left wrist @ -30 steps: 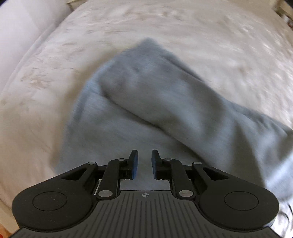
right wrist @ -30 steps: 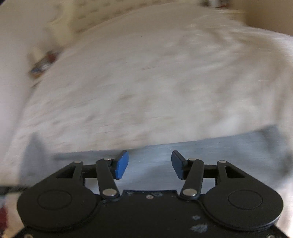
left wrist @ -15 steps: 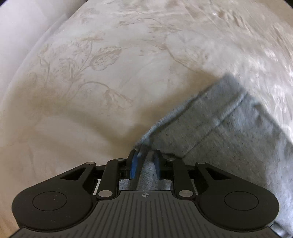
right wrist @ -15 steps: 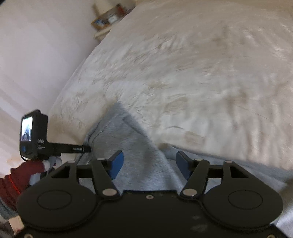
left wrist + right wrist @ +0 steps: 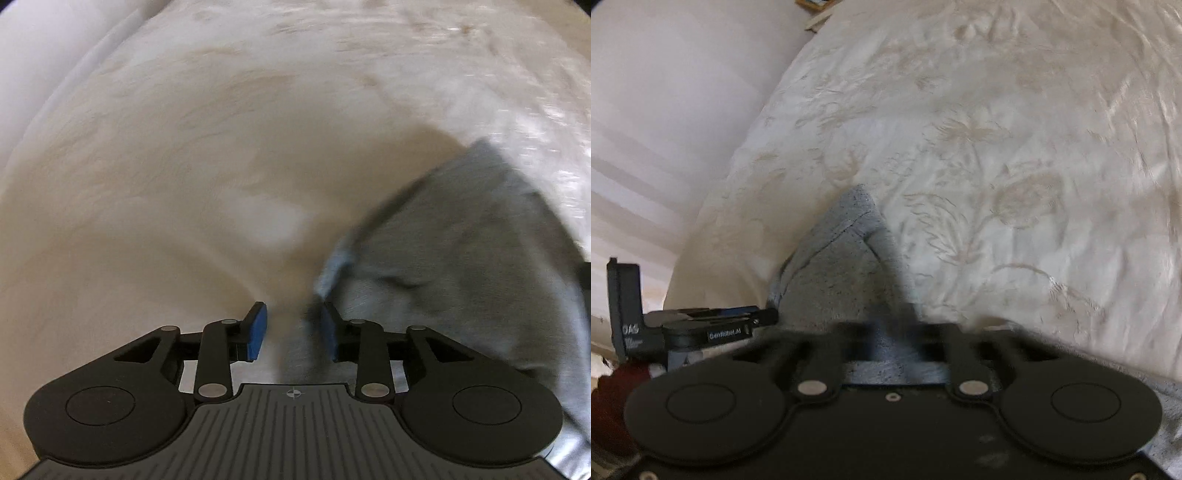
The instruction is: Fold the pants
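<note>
Here, grey pants (image 5: 846, 273) bunched; peaked corner.

grey pants (image 5: 842, 280), cream floral bedspread (image 5: 1015, 155)

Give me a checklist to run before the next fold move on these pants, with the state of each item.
1. Left gripper free of cloth: ok. Its fingers stand apart with nothing between them.
2. Right gripper state: cannot tell. Its fingers are smeared by motion blur.
3. Right gripper over the pants: ok. Grey cloth fills the space just ahead of it.
4. Pants within the left gripper's reach: ok. The cloth edge lies just ahead and right of it.
5. Pants lying flat: not ok. One corner peaks up and the cloth is bunched.
6. Bed around the pants: ok. Only the cover shows.
</note>
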A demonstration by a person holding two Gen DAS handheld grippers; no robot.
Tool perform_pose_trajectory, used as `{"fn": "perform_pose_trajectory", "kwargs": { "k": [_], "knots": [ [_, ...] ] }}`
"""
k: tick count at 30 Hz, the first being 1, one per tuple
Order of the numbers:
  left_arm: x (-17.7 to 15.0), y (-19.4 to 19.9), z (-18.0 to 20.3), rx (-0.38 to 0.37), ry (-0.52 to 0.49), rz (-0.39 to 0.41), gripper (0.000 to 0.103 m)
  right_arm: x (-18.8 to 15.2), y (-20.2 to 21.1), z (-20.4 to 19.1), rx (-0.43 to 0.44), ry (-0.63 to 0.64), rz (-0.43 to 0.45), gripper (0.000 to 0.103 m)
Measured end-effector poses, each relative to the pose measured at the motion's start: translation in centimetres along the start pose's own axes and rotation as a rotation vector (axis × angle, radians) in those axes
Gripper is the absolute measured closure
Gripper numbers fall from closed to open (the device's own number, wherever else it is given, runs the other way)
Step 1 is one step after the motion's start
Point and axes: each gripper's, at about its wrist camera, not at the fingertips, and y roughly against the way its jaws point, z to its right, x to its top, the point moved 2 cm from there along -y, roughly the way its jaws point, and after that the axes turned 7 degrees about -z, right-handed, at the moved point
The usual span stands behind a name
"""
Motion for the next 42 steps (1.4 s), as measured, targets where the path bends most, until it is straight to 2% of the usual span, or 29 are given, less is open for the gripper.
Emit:
{"fn": "perform_pose_trajectory", "kwargs": {
  "k": [3, 6, 10, 13, 15, 19, 23, 26, 29, 32, 35, 40, 42],
  "knots": [
    [0.0, 1.0, -2.6, -0.008, 0.075, 0.004, 0.071, -0.8, 1.8, -3.6, 0.036, 0.14, 0.052, 0.094],
    [-0.2, 3.1, -4.9, 0.008, 0.122, 0.046, 0.071, -3.9, 3.6, -8.5, 0.063, 0.321, 0.058, 0.094],
    [-0.4, 6.7, -6.4, 0.02, 0.152, 0.13, 0.071, -9.0, 1.8, -12.8, 0.079, 0.465, -0.035, 0.095],
    [-0.3, 9.3, -6.1, 0.02, 0.149, 0.201, 0.071, -12.0, -1.7, -14.5, 0.067, 0.481, -0.117, 0.097],
    [-0.3, 10.3, -4.8, -0.008, 0.12, 0.222, 0.072, -13.3, -3.5, -15.1, 0.056, 0.478, -0.156, 0.097],
    [-1.1, 9.8, -0.8, -0.079, 0.016, 0.202, 0.072, -14.1, -4.4, -15.8, 0.047, 0.459, -0.172, 0.091],
    [-3.0, 7.0, 3.5, -0.087, -0.091, 0.13, 0.071, -13.0, -0.9, -14.1, 0.032, 0.396, -0.081, 0.084],
    [-4.3, 5.3, 4.5, -0.064, -0.095, 0.089, 0.071, -12.1, 2.4, -10.8, -0.048, 0.324, -0.015, 0.078],
    [-4.7, 4.9, 2.9, -0.099, -0.025, 0.048, 0.071, -11.9, 4.7, -8.6, -0.139, 0.319, 0.019, 0.077],
    [-4.9, 5.2, 0.7, -0.065, 0.028, 0.041, 0.071, -11.9, 5.2, -8.0, -0.161, 0.344, 0.018, 0.07],
    [-4.9, 5.6, -2.1, -0.022, 0.092, 0.041, 0.072, -12.2, 3.8, -9.8, -0.135, 0.402, 0.002, 0.068],
    [-5.9, 5.7, -6.2, 0.004, 0.191, 0.015, 0.072, -13.2, -1.2, -15.3, -0.101, 0.561, -0.018, 0.063],
    [-6.7, 5.6, -7.3, 0.0, 0.213, 0.007, 0.071, -13.8, -3.2, -17.5, -0.113, 0.643, -0.024, 0.057]
  ]
}}
